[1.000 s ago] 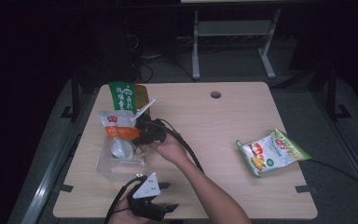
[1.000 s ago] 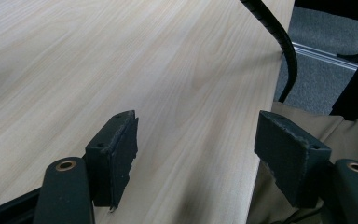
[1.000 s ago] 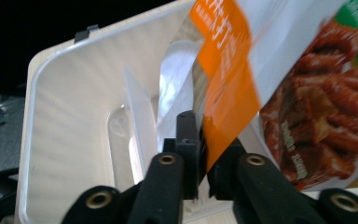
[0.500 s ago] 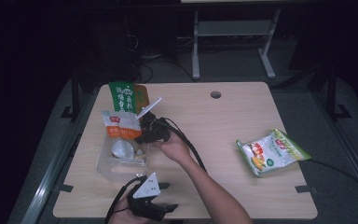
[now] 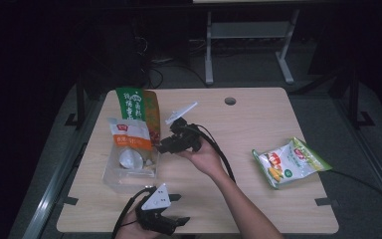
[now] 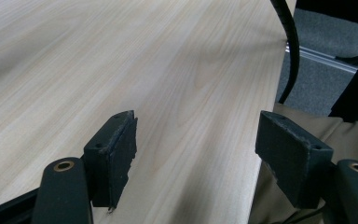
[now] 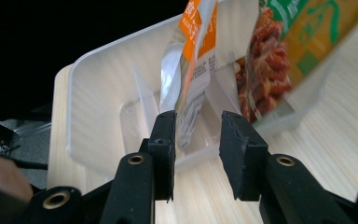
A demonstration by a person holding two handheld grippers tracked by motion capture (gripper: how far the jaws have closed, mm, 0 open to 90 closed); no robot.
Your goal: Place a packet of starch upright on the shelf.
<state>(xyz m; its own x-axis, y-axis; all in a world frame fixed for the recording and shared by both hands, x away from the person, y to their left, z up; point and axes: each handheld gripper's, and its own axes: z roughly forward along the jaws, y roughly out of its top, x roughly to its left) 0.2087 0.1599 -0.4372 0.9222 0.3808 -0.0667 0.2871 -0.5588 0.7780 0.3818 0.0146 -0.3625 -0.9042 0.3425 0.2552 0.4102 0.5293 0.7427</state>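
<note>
A clear plastic bin sits at the table's left with two snack packets standing in it: a white and orange one and a green and orange one. My right gripper hovers just right of the bin. Its jaws have just been opening and stand apart. In the right gripper view the white and orange packet shows through the gap, past the pads, untouched. The green packet leans to its right. My left gripper rests open at the near edge, with nothing between its jaws.
A green and yellow chips bag lies on the table's right side. The right gripper's cable trails along the forearm. A round hole is near the far edge. Bare wood lies in front of the left gripper.
The right gripper has drawn back to the right, away from the bin, and its jaws have parted. The white and orange packet stays in the bin. The left gripper has kept still.
</note>
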